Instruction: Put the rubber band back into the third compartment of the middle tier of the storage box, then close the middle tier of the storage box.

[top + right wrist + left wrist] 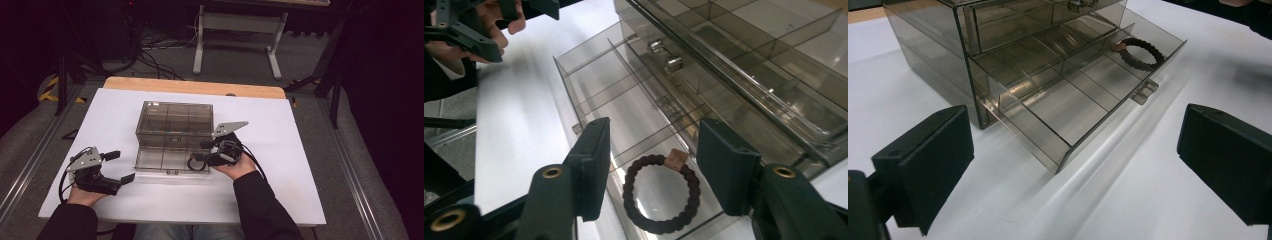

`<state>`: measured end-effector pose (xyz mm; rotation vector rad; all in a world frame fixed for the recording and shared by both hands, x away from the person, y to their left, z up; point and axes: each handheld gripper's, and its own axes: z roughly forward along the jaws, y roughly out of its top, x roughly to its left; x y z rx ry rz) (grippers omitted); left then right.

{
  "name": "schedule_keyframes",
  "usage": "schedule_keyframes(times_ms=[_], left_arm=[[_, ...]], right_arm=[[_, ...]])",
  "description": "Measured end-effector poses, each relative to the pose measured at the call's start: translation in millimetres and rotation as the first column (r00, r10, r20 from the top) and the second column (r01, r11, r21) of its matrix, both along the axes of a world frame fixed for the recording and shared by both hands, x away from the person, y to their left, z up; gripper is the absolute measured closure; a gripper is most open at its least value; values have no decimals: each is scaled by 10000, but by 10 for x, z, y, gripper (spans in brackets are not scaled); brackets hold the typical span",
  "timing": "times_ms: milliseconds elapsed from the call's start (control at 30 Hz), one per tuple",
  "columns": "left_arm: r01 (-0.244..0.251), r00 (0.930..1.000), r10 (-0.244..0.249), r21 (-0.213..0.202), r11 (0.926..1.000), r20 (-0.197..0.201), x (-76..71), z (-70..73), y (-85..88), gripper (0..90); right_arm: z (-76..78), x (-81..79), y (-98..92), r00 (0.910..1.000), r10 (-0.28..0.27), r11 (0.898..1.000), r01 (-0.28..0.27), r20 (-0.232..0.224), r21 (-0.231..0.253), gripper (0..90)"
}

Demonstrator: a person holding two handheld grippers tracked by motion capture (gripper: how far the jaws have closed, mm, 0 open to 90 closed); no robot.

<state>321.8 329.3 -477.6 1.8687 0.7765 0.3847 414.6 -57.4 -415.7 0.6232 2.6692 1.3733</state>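
Fingers of the right gripper (651,175) stand apart on either side of a dark beaded bracelet (659,195), which lies flat on the floor of the end compartment of the pulled-out lower drawer (1068,107); neither pad presses on it, so the bracelet looks released rather than held. The high view places this gripper (202,152) at the right front corner of the smoked clear organizer box (175,125), with the bracelet (196,163) just below its jaws. From the left gripper view the bracelet (1142,54) rests in the far end cell, its pale square bead next to the divider. The left gripper (120,167) sits well apart on the white table top (280,195), its jaws wide and holding nothing. The step in hand appears to be stowing the bracelet, and, judged from its position, that is nearly done. To finish cleanly, the right gripper should be lifted straight away from the drawer with its jaws kept apart, so that no pad catches the beads or the thin divider walls. The drawer could then be pushed by its front tab (1144,92), squarely and slowly, while the box is steadied if it tends to slide. A skewed push risks jamming the drawer.
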Motion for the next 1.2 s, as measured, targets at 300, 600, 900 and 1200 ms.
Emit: schedule_keyframes(times_ms=[300, 600, 900, 1200], left_arm=[[-28, 9997, 22, -249, 9997, -228, -12, -5, -15, 24], [-42, 9997, 36, -253, 9997, -224, -13, -2, -7, 24], [-12, 9999, 9, -174, 9998, -134, -3, -2, 2, 24], [-5, 9999, 2, -192, 9998, -150, -3, -2, 4, 24]], right_arm=[[41, -113, 119, 9990, 451, 9990, -451, -74, 64, 472], [14, -191, 282, 9954, 947, 9955, -948, -133, -36, 459], [-38, -268, 399, 9915, 1284, 9916, -1286, -214, -91, 456], [-125, -304, 486, 9870, 1564, 9869, -1576, -357, -333, 456]])
